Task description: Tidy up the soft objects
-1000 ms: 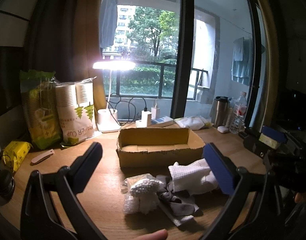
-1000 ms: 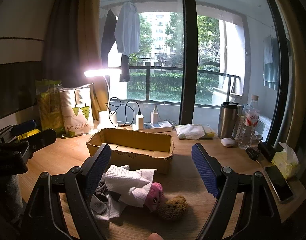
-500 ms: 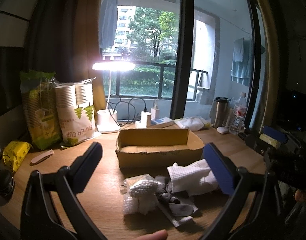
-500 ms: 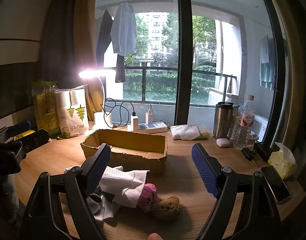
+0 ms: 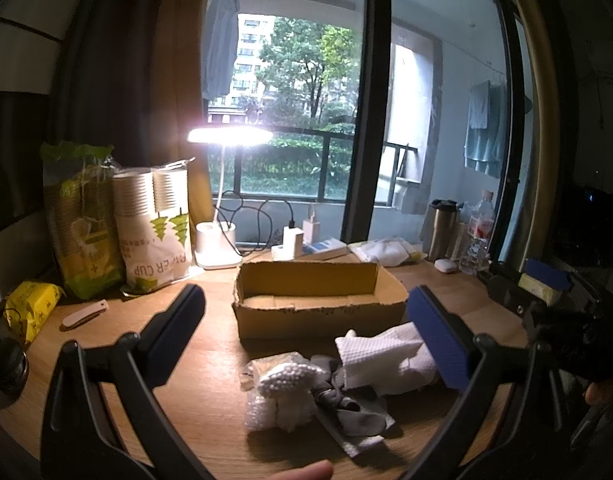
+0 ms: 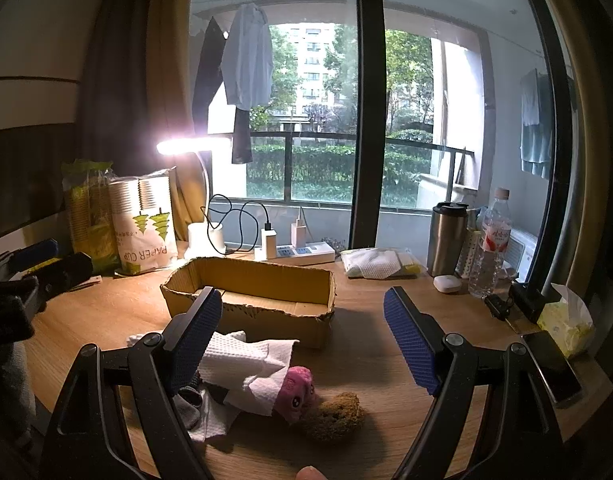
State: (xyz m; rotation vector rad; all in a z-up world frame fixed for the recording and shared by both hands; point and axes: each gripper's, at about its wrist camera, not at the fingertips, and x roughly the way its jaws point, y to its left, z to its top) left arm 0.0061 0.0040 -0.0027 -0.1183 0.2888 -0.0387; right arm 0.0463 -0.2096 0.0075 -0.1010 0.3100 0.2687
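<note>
An open cardboard box (image 5: pixel 318 304) sits on the wooden desk; it also shows in the right wrist view (image 6: pixel 250 300). In front of it lies a pile of soft things: a bubble-wrap bundle (image 5: pixel 282 392), a grey sock (image 5: pixel 346 404), a white cloth (image 5: pixel 386 360). The right wrist view shows the white cloth (image 6: pixel 242 360), a pink plush toy (image 6: pixel 298 392) and a brown sponge (image 6: pixel 334 416). My left gripper (image 5: pixel 306 332) is open and empty above the pile. My right gripper (image 6: pixel 302 340) is open and empty above it.
Paper cup packs (image 5: pixel 154 232) and a lit desk lamp (image 5: pixel 218 248) stand at the back left. A power strip (image 6: pixel 298 252), a steel flask (image 6: pixel 446 240), a water bottle (image 6: pixel 490 248), a tissue pack (image 6: pixel 562 320) and a phone (image 6: pixel 550 364) lie at the back and right.
The right gripper has shifted slightly right and back, so the pile sits further left in its view. The left gripper has barely moved. Both stay open.
</note>
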